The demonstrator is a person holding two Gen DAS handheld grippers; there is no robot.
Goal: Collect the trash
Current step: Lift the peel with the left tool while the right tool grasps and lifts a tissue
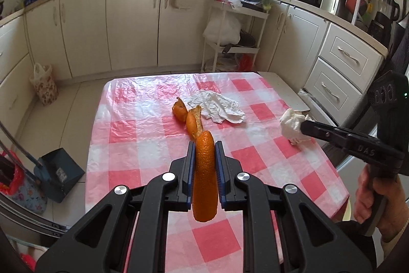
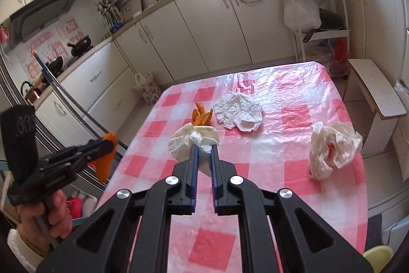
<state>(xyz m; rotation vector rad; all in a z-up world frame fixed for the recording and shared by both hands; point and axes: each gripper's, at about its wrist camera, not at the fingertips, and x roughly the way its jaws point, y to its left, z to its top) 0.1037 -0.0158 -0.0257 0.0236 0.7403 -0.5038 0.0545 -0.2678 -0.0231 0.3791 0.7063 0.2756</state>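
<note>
My left gripper (image 1: 204, 147) is shut on a long strip of orange peel (image 1: 204, 170), held above the table. Two more curled peels (image 1: 193, 123) lie beyond it, next to a flat crumpled tissue (image 1: 217, 106). My right gripper (image 2: 204, 146) is shut on a balled white tissue (image 2: 190, 140), lifted off the cloth. That tissue (image 1: 292, 127) and the right gripper (image 1: 305, 126) show at the right of the left wrist view. The left gripper (image 2: 107, 143) with its peel (image 2: 106, 163) appears at the left of the right wrist view. Another crumpled tissue with red marks (image 2: 332, 147) sits near the table's right edge.
The table carries a pink-and-white checked plastic cloth (image 1: 143, 145). On the floor to the left are a dark dustpan (image 1: 60, 173), a bin with a red liner (image 1: 7, 170) and a floral bag (image 1: 43, 86). A white rack (image 1: 235, 42) and a white stool (image 2: 375, 94) stand beyond the table.
</note>
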